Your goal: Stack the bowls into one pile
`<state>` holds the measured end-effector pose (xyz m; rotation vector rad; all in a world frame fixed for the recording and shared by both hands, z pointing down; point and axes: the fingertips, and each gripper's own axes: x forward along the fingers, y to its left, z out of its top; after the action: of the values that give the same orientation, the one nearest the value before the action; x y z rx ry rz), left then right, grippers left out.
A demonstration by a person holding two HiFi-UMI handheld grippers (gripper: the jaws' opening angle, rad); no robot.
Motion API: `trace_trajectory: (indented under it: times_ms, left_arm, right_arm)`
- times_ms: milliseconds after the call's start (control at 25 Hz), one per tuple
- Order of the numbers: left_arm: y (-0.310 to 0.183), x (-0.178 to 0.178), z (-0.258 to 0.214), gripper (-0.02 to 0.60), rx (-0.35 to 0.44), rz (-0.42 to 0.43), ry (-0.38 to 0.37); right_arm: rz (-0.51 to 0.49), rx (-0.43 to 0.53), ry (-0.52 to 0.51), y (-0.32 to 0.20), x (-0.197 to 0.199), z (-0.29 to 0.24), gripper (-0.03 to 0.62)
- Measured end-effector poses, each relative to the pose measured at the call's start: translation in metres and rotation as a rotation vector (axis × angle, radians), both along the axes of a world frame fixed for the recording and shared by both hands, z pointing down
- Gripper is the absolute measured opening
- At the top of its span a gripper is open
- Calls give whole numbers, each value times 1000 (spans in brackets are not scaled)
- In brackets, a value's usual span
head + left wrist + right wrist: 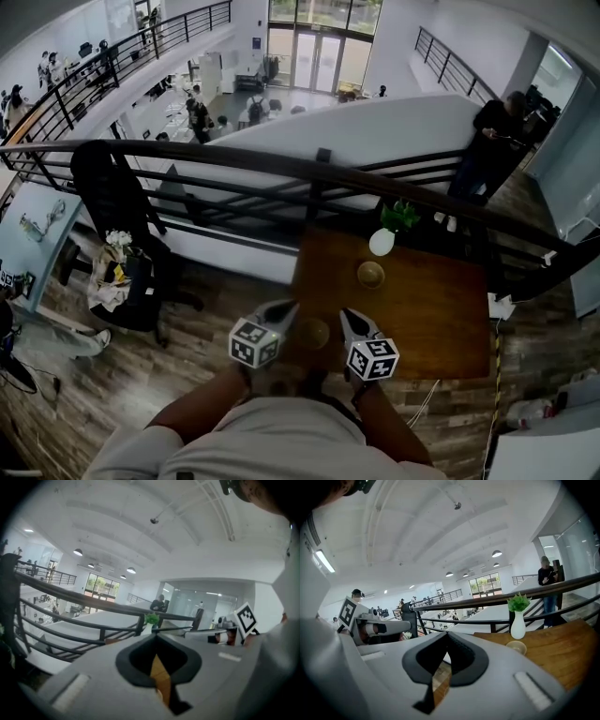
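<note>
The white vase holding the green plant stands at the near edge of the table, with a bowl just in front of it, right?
Not quite. The white vase stands at the far edge of the table, by the railing, not the near edge, as the head view shows. A bowl does sit just in front of it.
</note>
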<state>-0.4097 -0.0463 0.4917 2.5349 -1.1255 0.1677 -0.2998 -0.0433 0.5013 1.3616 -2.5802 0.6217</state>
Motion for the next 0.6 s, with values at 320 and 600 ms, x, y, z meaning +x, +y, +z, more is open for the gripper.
trace_trajectory:
  times_ms: [320,600]
  left_arm:
    - [-34,12,23,5,-45,-10,-4]
    - [-59,31,49,5,-88,-13,-19]
  right_arm:
    - [-27,-45,14,-33,8,25,8]
    - [-50,-88,9,-59,21,50,8]
